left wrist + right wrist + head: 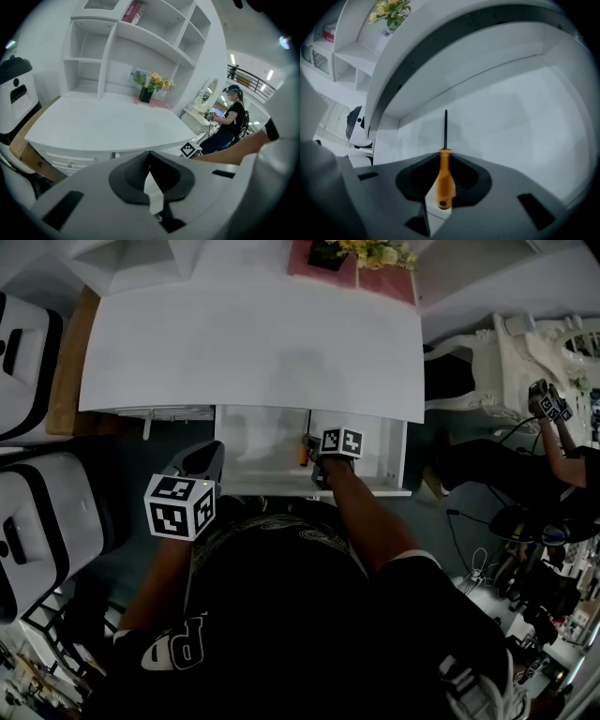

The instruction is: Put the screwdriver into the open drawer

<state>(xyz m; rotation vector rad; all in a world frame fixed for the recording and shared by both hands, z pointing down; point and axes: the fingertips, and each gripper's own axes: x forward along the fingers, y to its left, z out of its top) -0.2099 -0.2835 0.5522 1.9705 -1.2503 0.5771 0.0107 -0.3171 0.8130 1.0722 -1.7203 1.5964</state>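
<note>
Screwdriver (444,180): orange handle and a thin dark shaft. It looked stiff and light, and the smooth handle could probably slip in a loose grip.
Best hold: the handle, across its thick middle (the shaft looked too thin for a sure grip).
Position: it was inside the open drawer (258,442) under the white table (253,343). The shaft pointed down at the drawer's pale floor, and I could not tell whether the tip touched it.
Right gripper (445,155): the jaws stood partway apart and were clamped on the handle from both sides. The handle's butt end sat back between them.
Left gripper (149,157): the jaws met at the tips with nothing between them. It was held just outside the drawer's front left corner.
</note>
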